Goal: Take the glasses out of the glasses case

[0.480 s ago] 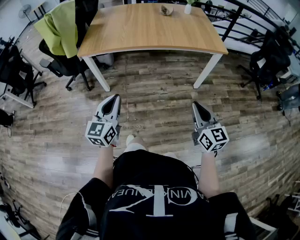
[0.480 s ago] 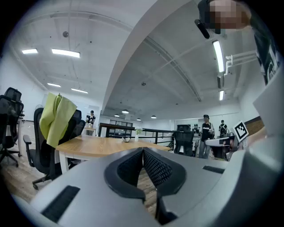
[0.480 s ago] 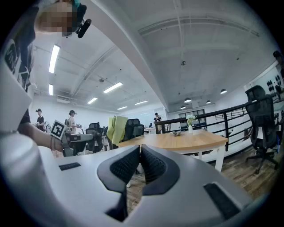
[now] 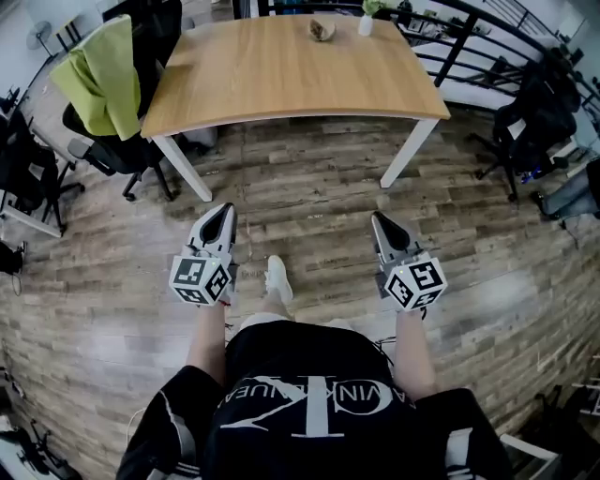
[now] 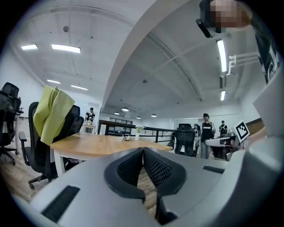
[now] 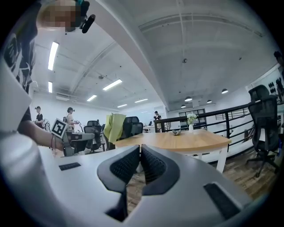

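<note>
A small brownish object, probably the glasses case (image 4: 322, 30), lies at the far edge of the wooden table (image 4: 281, 75), beside a white vase (image 4: 366, 25). It is too small to tell whether it is open. I hold both grippers level over the floor, well short of the table. My left gripper (image 4: 223, 217) is shut with nothing in it, and so is my right gripper (image 4: 380, 223). The left gripper view shows its jaws (image 5: 143, 150) meeting, with the case (image 5: 127, 138) far off on the table. In the right gripper view the jaws (image 6: 140, 147) meet too, and the case (image 6: 176, 132) lies near the vase (image 6: 191, 127).
A black office chair draped with a yellow-green cloth (image 4: 98, 75) stands at the table's left corner. A black railing (image 4: 469, 37) and more office chairs (image 4: 539, 122) are at the right. White table legs (image 4: 183, 167) reach the wood floor. Several people stand in the background.
The person has stepped toward the table, one white shoe now forward between the grippers. The table sits a little nearer. Both grippers stay shut and empty.
</note>
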Demonstrator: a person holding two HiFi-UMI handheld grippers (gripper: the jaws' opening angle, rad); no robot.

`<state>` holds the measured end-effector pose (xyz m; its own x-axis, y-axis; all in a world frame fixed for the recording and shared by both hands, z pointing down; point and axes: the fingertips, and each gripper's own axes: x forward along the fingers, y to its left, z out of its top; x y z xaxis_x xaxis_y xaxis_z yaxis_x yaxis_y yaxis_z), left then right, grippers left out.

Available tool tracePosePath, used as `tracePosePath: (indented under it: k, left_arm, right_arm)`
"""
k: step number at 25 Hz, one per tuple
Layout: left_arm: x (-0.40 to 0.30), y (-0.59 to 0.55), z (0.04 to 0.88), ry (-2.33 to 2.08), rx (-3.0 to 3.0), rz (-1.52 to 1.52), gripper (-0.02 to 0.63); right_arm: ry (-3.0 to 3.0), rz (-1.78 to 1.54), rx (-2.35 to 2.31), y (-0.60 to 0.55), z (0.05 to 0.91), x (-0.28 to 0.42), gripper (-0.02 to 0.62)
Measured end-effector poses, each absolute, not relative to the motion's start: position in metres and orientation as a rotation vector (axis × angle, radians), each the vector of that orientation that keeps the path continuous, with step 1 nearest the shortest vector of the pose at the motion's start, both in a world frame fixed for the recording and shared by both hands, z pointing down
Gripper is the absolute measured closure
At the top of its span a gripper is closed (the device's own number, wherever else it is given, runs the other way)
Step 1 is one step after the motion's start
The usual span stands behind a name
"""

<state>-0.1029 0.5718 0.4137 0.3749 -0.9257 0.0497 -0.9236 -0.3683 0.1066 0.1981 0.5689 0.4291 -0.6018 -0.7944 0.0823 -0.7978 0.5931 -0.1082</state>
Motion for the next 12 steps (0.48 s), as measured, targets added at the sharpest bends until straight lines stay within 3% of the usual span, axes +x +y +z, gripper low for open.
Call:
tracePosePath:
  k: [12]
  left_arm:
    - [-0.108, 0.458, 0.425, -1.639, 2.529, -0.013, 0.588]
  right_arm:
    - [-2.74, 0.288, 1.49, 0.459, 0.449, 0.189, 0.563]
